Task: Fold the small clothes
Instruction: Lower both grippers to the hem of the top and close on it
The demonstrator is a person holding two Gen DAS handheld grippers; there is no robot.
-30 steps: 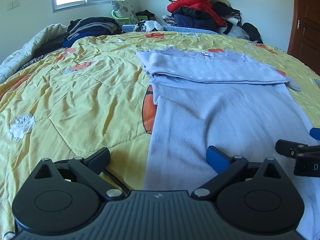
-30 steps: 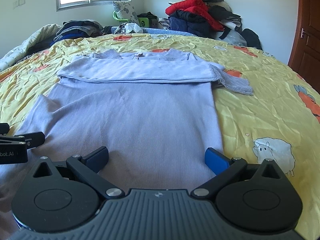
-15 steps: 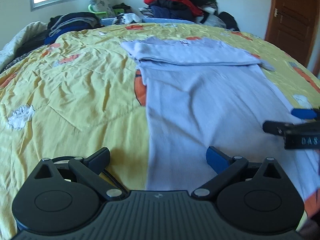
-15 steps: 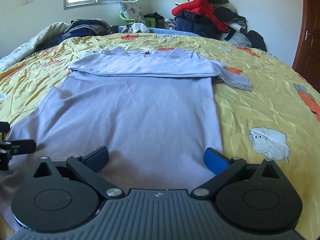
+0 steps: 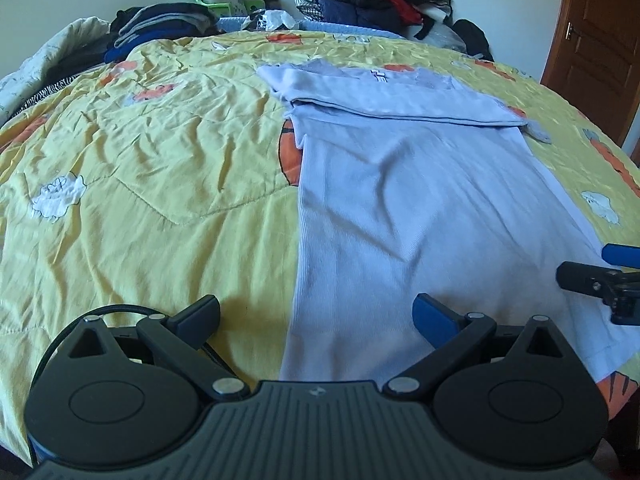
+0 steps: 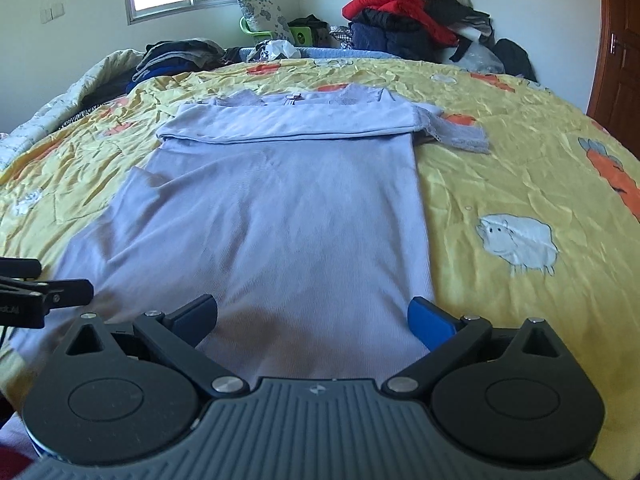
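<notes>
A pale lilac long garment (image 5: pixel 404 208) (image 6: pixel 280 216) lies flat on the yellow quilt (image 5: pixel 152 176), its sleeves folded across the chest at the far end. My left gripper (image 5: pixel 316 316) hovers open over the garment's near left hem corner. My right gripper (image 6: pixel 312 316) hangs open over the near right hem corner. Nothing sits between either pair of fingers. In the left wrist view the right gripper (image 5: pixel 600 272) shows at the right edge. In the right wrist view the left gripper's fingertip (image 6: pixel 68 292) shows at the left edge.
Piles of clothes sit at the far side: a red and dark heap (image 6: pixel 404 20) and a dark stack (image 5: pixel 160 24). A pillow (image 6: pixel 264 16) leans below the window. A brown wooden door (image 5: pixel 600 40) stands at right. The quilt (image 6: pixel 520 184) spreads wide on both sides.
Both grippers have drawn back toward the near hem and risen a little, so more of the garment and bed shows. Both stay open.
</notes>
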